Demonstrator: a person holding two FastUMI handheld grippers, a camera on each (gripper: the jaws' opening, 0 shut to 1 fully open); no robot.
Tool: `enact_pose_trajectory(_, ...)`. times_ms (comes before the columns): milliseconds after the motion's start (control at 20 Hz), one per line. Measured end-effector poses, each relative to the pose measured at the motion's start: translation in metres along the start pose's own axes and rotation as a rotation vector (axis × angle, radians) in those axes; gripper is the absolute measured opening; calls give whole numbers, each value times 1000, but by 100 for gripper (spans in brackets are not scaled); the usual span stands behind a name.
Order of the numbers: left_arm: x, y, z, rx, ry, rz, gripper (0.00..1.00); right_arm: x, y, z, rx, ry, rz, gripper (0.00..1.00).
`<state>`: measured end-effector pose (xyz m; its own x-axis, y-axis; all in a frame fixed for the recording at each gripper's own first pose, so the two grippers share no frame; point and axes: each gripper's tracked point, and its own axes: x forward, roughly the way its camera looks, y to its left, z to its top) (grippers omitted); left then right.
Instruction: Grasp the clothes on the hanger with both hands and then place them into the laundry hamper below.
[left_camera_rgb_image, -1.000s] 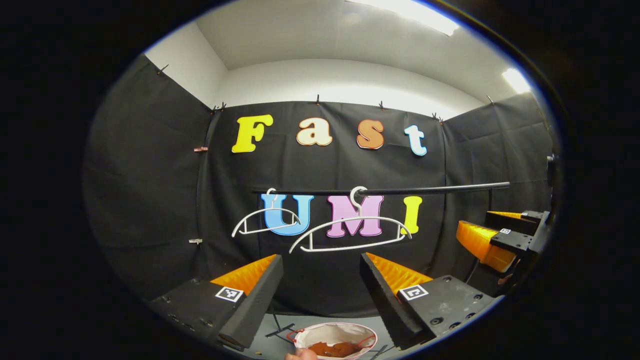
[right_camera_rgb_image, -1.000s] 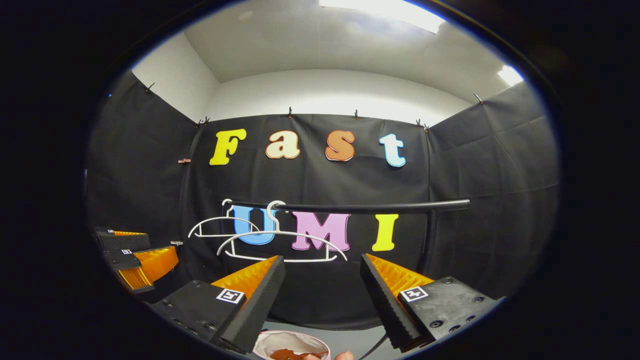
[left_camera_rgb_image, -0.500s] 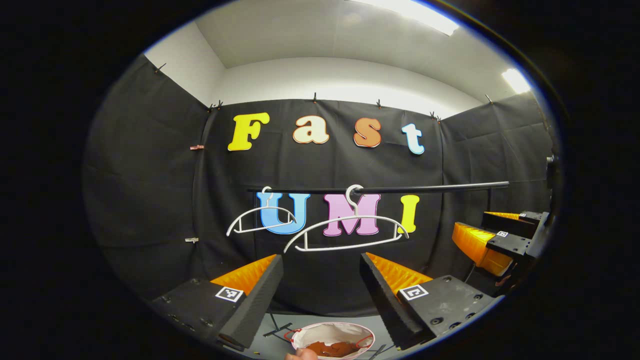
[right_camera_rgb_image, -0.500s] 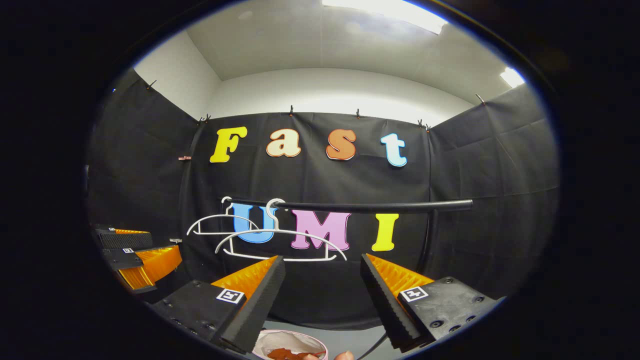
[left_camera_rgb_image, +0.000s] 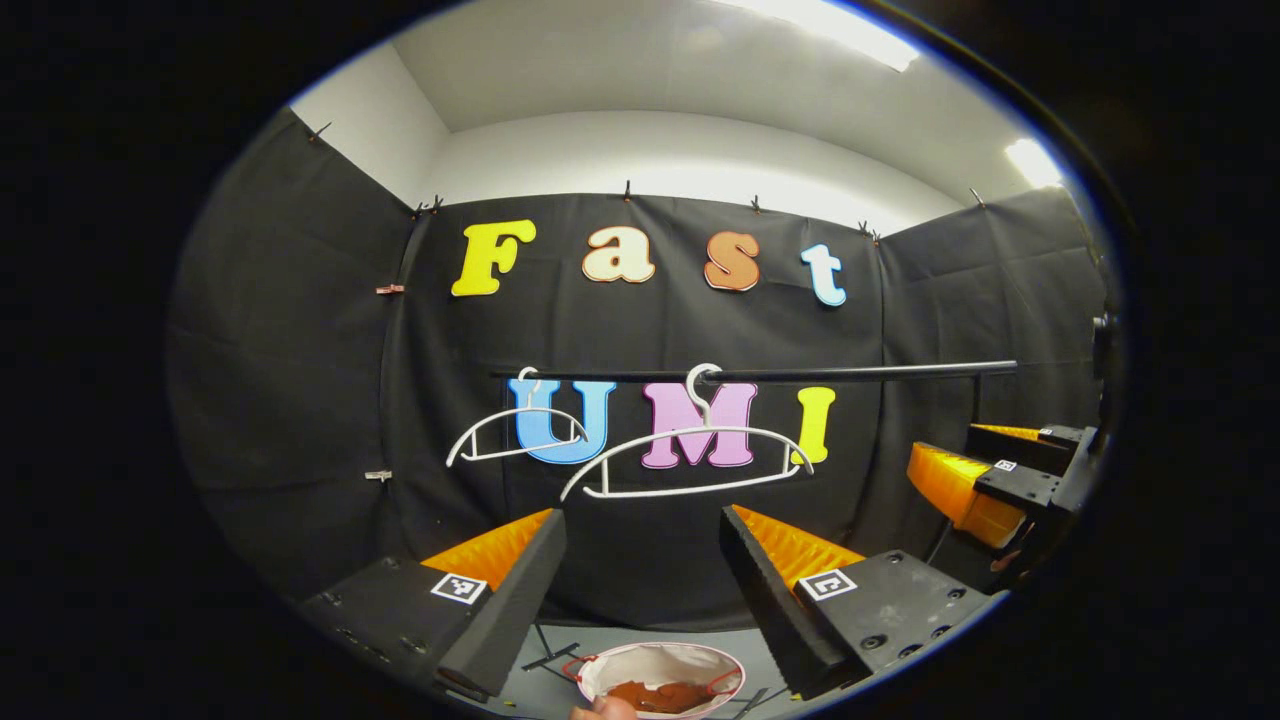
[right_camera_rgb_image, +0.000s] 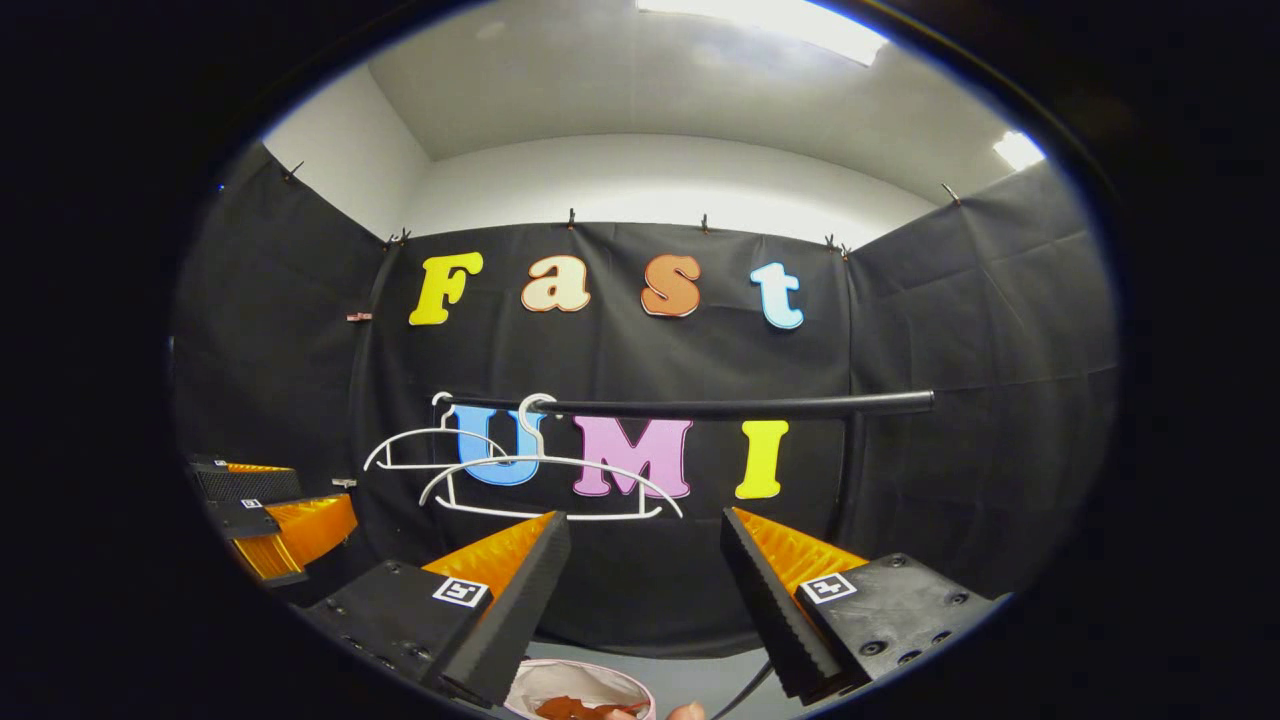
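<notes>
Clothes (left_camera_rgb_image: 662, 696): rust-brown heap lying inside the laundry hamper (left_camera_rgb_image: 600, 676), near bottom edge of left gripper view, between the fingers. Left gripper (left_camera_rgb_image: 640, 590) gapes wide, holding nothing. Two white hangers on the black rail (left_camera_rgb_image: 860, 372), both bare: far-left hanger (left_camera_rgb_image: 515, 432) and nearer hanger (left_camera_rgb_image: 686, 460). Right gripper shows at far right (left_camera_rgb_image: 985, 485), apart from everything; can't tell its jaw state from here. Judging by this, drop looks done. Risk: w/ tongs idle near the hanger, a careless sweep could knock it off the rail; hamper looks light, so a bump could tip it.

Right gripper view: right gripper (right_camera_rgb_image: 640, 590) spread wide, empty. Hamper rim (right_camera_rgb_image: 560, 678) w/ clothes (right_camera_rgb_image: 570, 708) at bottom edge; a fingertip (right_camera_rgb_image: 686, 712) pokes in beside it. Bare hangers sit left of centre on rail (right_camera_rgb_image: 740, 407). Left gripper at far left (right_camera_rgb_image: 270, 520).

Vs 1 s ago: hangers + rail sit slightly higher and more to the left in both views, hamper shows a bit more in left view, i.e. cameras tilt down a touch. Tongs unchanged, clothes haven't moved.
</notes>
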<state>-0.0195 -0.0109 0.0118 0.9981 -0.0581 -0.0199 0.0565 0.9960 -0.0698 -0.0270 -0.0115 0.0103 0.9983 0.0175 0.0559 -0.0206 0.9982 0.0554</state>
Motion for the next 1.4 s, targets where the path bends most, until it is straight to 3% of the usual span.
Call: enact_pose_trajectory(1400, 3, -1, -6, 5, 22, 15, 97, 2, -3, -5, 4, 15, -1, 97)
